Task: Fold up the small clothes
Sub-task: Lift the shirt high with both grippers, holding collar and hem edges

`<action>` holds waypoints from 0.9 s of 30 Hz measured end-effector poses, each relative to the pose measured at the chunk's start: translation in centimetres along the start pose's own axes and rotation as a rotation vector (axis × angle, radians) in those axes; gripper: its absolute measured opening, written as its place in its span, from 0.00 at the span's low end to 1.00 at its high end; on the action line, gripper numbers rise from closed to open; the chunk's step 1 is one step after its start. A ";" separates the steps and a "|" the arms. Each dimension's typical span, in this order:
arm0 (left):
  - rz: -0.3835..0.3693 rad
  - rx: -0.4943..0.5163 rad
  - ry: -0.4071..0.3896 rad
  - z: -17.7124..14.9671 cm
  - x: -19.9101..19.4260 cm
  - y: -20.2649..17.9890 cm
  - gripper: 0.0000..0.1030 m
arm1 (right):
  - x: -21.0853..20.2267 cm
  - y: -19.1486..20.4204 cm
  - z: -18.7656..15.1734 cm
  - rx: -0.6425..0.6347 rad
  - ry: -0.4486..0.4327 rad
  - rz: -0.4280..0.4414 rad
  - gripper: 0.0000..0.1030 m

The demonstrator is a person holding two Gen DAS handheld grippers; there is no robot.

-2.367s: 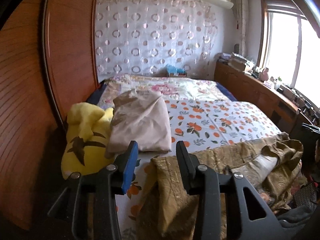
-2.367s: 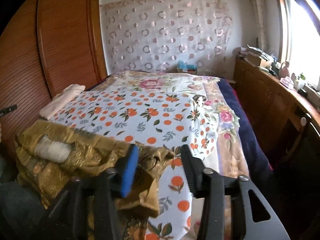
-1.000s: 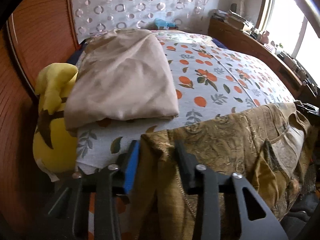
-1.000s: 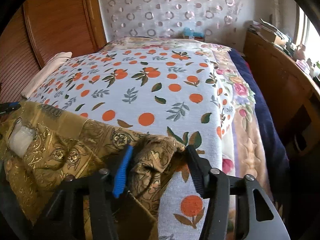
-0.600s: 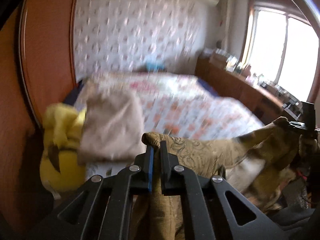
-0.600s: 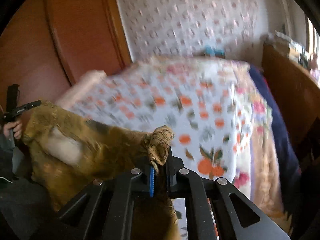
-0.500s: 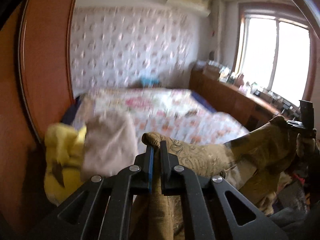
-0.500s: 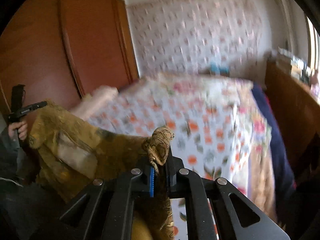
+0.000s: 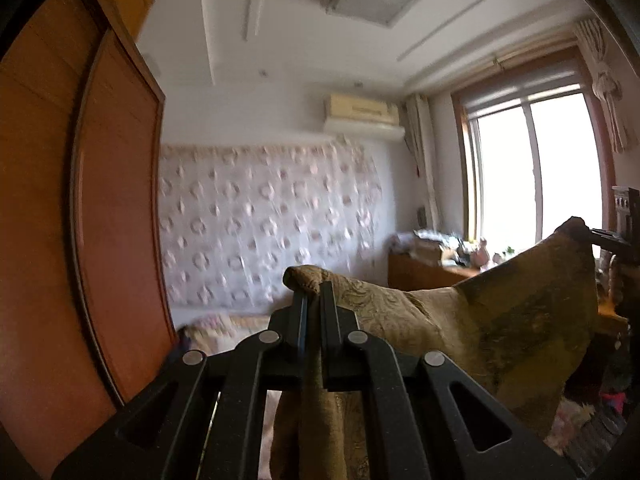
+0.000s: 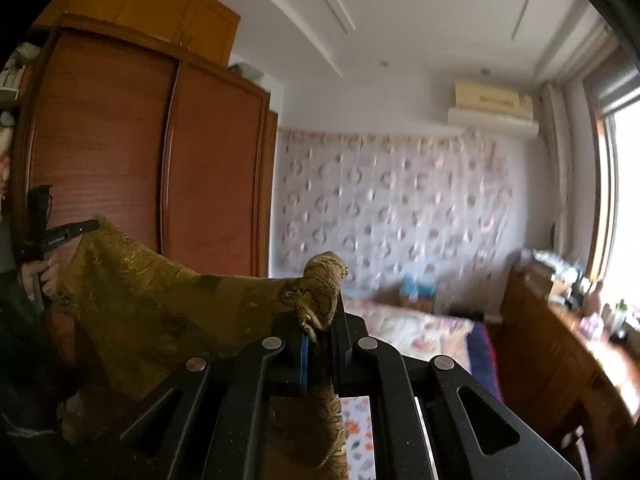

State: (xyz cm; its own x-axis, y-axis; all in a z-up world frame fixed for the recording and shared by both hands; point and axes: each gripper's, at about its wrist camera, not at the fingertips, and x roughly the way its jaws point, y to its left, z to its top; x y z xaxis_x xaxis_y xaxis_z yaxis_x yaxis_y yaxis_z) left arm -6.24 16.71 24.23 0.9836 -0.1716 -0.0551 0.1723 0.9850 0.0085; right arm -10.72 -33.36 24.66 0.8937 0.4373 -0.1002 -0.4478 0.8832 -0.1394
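Observation:
A gold-brown patterned garment (image 9: 500,328) hangs stretched in the air between my two grippers. My left gripper (image 9: 314,292) is shut on one top corner of it; the cloth bunches over the fingertips and hangs down below. My right gripper (image 10: 322,312) is shut on the other top corner of the garment (image 10: 168,304). In the left wrist view the right gripper shows at the far right edge (image 9: 612,240). In the right wrist view the left gripper shows at the far left (image 10: 60,232). Both views tilt up toward the ceiling.
The bed (image 10: 412,328) with its floral quilt lies low ahead. A wooden wardrobe (image 10: 132,168) stands to the left. A wooden dresser (image 10: 560,344) with small items runs under the window (image 9: 536,184) on the right. A patterned curtain (image 9: 260,232) covers the far wall.
Both grippers closed on the garment's corners and lifted it off the bed; since half a second ago they have risen and tilted further up, so the ceiling shows and the bed has dropped low.

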 end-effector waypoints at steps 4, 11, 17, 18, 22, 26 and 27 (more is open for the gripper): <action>0.028 0.012 -0.062 2.5 -1.3 0.7 0.06 | -1.4 0.1 3.0 -0.028 -0.022 -0.032 0.07; 0.050 0.022 -0.081 2.4 -1.0 1.4 0.06 | -1.5 1.6 3.6 -0.052 -0.032 -0.079 0.07; 0.090 0.006 0.010 0.3 4.4 2.4 0.06 | 3.5 2.5 0.8 -0.022 0.046 -0.097 0.07; 0.095 0.001 0.037 -0.7 6.3 2.8 0.06 | 4.7 2.2 0.4 -0.016 0.068 -0.097 0.07; 0.141 -0.005 0.141 -4.7 13.2 3.1 0.06 | 10.5 1.3 -0.9 -0.001 0.149 -0.097 0.07; 0.197 -0.013 0.260 -10.0 20.7 3.7 0.06 | 18.0 -0.1 -4.4 0.025 0.242 -0.087 0.07; 0.204 -0.014 0.281 -11.0 22.0 3.9 0.06 | 19.5 -0.4 -5.1 0.026 0.257 -0.083 0.07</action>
State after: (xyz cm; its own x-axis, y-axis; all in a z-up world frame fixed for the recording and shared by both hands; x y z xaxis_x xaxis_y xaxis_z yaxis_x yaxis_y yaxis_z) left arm 15.50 17.02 12.05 0.9444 0.0387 -0.3264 -0.0292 0.9990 0.0338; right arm 6.71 -26.05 17.78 0.8895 0.3089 -0.3367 -0.3697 0.9196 -0.1328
